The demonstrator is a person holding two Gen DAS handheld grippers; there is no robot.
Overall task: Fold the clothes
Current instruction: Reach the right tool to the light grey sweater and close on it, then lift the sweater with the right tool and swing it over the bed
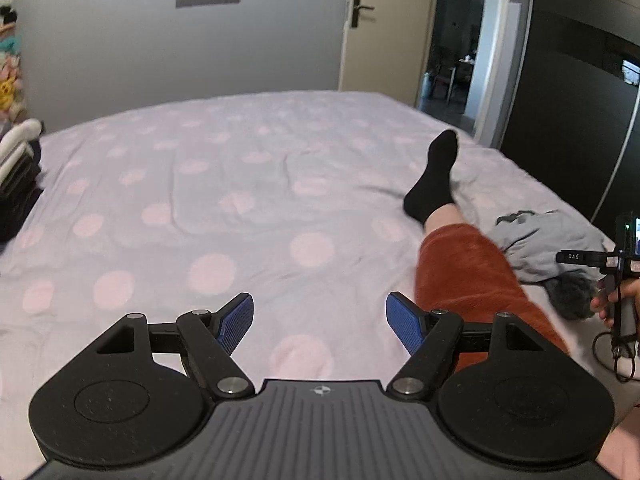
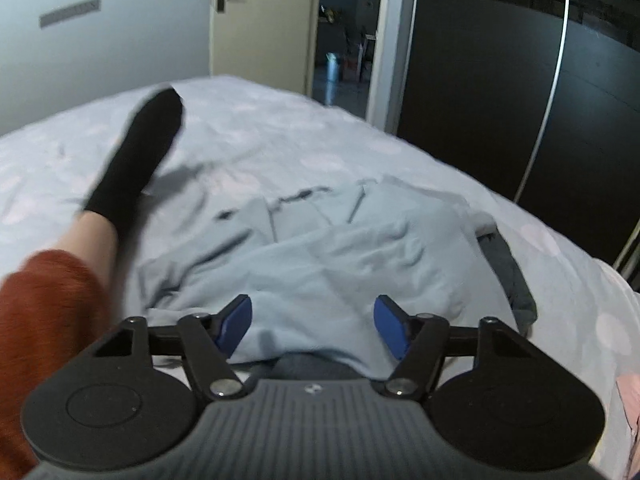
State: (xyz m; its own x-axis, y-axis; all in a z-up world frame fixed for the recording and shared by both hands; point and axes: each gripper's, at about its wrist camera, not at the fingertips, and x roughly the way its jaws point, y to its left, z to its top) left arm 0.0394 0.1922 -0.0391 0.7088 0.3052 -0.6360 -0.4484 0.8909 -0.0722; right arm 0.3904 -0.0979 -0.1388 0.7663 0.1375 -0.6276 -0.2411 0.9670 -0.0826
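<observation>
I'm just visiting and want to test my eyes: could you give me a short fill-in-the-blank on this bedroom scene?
1. The person's outstretched foot wears a ____ sock.
2. The sheet is patterned with pink ____.
3. The crumpled garment in front of the right gripper is light ____.
4. Nothing lies between the pads of the left gripper; its jaws are ____.

Missing words: black; dots; blue; open

The right wrist view is smeared by motion, so the black sock (image 2: pixel 136 160) and the folds of the pale grey garment (image 2: pixel 320 248) lose their edges; a darker cloth (image 2: pixel 516 280) shows only as a strip from under that garment, the rest hidden. In the left wrist view the right gripper (image 1: pixel 580 258) is cut by the picture's edge, its jaws unreadable there; the stacked clothes (image 1: pixel 16 176) are cropped at the left edge.
</observation>
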